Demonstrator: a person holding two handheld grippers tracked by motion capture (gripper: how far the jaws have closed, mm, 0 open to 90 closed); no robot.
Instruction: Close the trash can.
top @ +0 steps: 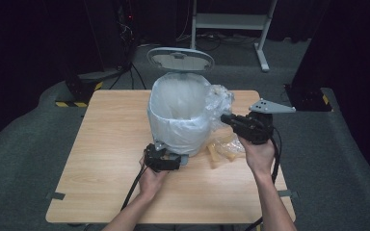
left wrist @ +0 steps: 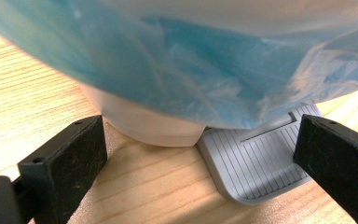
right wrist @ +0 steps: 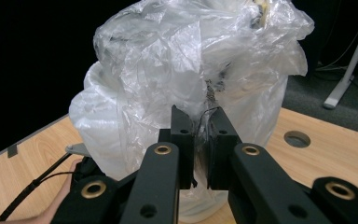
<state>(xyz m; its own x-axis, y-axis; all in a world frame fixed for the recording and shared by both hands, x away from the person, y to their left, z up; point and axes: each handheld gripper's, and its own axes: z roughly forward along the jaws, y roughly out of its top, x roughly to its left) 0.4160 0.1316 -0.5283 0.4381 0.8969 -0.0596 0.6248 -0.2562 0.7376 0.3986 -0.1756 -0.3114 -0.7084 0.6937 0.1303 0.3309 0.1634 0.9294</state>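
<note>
Two hand-held grippers work at a lined pedal bin (top: 178,115) near the table's (top: 101,159) far edge. Left hand-held gripper (top: 169,161): jaws spread, flanking the grey pedal (left wrist: 256,163). Right hand-held gripper (right wrist: 199,135): clamped on clear plastic film (right wrist: 191,60).

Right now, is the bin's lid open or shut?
Open: the lid stands raised behind the bin, whose bag-lined mouth is exposed.
</note>
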